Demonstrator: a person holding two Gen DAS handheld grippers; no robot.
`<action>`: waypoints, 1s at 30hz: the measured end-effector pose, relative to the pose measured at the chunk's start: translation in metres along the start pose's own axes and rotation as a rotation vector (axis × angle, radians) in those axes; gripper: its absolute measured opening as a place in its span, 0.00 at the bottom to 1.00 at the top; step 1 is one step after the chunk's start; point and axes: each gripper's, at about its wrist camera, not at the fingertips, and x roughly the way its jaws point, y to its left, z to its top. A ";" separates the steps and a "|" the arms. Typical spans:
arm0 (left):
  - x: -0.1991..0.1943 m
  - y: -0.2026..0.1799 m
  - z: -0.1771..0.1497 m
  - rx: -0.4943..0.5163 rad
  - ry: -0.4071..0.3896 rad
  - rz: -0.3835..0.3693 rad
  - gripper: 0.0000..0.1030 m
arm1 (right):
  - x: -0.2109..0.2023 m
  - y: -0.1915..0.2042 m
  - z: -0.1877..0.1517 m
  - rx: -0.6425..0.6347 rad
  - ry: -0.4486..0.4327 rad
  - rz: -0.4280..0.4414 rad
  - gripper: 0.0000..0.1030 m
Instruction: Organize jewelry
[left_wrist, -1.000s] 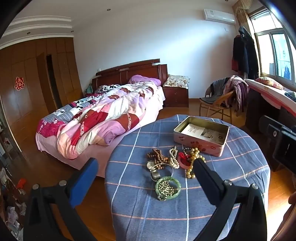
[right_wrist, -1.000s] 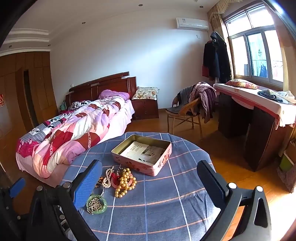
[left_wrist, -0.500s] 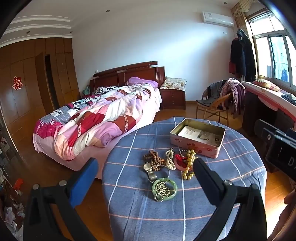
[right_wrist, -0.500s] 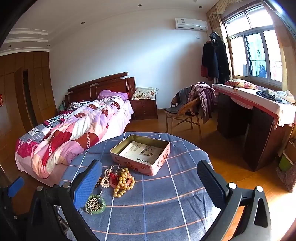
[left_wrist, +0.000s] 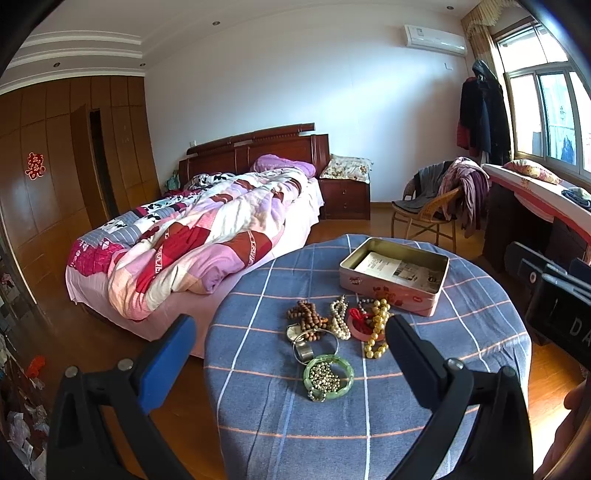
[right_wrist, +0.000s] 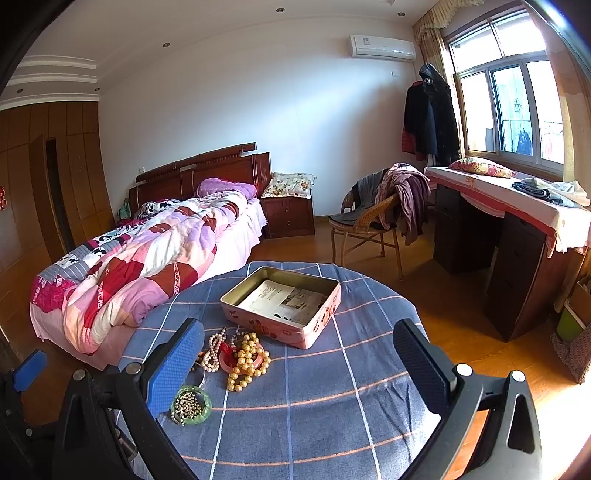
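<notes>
We hold the left tool (left_wrist: 288, 354) and the right tool (right_wrist: 295, 350) above the near edge of the round counter (left_wrist: 461, 332), both with fingers spread wide and nothing between them.

The jewelry lies in a loose heap near the middle of the counter, just in front of the open tin (left_wrist: 395, 275), which holds only a sheet of newspaper. Nearest us is the green bangle (left_wrist: 328, 374), lying flat with a small beaded chain (left_wrist: 322, 376) piled inside its ring. Beyond it are a silver bangle (left_wrist: 314, 341), brown wooden beads (left_wrist: 308, 319), a pearl strand (left_wrist: 339, 319) and the gold bead necklace (left_wrist: 376, 332), draped over a pink ring with a red cord (left_wrist: 360, 321).

The pearl strand and the gold necklace run roughly from near to far, toward the tin; the wooden beads are bunched with no clear axis.

We judge the strands light, limp and prone to slide or snag on each other, so we would pinch them across a bunched middle. The green bangle looks stiff, smooth and breakable; we would grip across its rim.
</notes>
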 end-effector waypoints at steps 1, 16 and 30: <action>0.000 0.000 0.000 0.002 -0.001 0.001 1.00 | 0.000 0.000 0.000 0.001 0.001 0.000 0.99; -0.001 0.000 -0.002 0.002 -0.003 0.003 1.00 | 0.002 0.000 -0.001 -0.001 0.005 0.000 0.99; -0.001 0.001 -0.003 -0.002 -0.002 0.000 1.00 | 0.001 0.000 -0.002 -0.001 0.001 -0.003 0.99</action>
